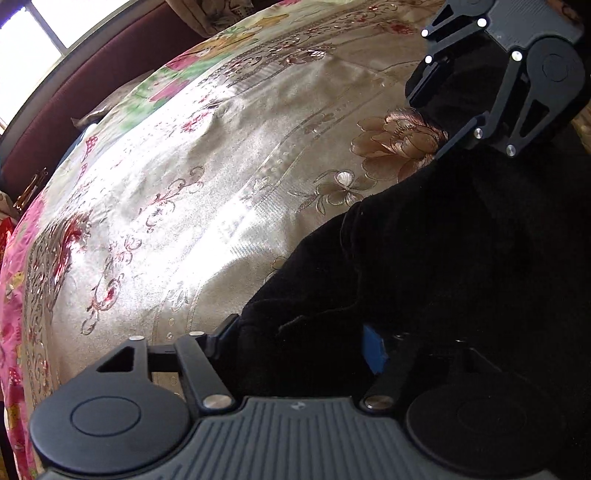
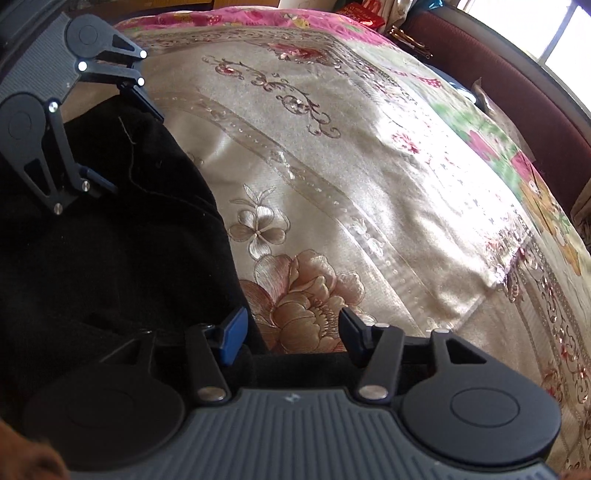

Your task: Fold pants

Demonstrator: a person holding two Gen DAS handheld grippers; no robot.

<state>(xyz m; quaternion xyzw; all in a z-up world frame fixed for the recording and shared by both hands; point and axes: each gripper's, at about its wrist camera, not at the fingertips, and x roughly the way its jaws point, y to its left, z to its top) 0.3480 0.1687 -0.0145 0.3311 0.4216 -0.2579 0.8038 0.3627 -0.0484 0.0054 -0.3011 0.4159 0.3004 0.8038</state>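
Pants (image 1: 424, 258), black, lie bunched on a flowered bedspread (image 1: 221, 184). The left gripper (image 1: 295, 343) has its fingers around a fold of the cloth, seemingly pinching it for folding. The right gripper (image 2: 291, 336) stands open over the pants' edge.

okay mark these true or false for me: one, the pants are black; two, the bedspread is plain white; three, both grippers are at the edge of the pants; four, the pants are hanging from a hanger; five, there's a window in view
1. The pants are black. True.
2. The bedspread is plain white. False: it is shiny beige with embroidered flowers and a pink floral border.
3. Both the left gripper and the right gripper are at the edge of the pants. True.
4. The pants hang from a hanger. False: they lie on the bedspread.
5. A window is in view. True: bright panes show beyond the dark red headboard.
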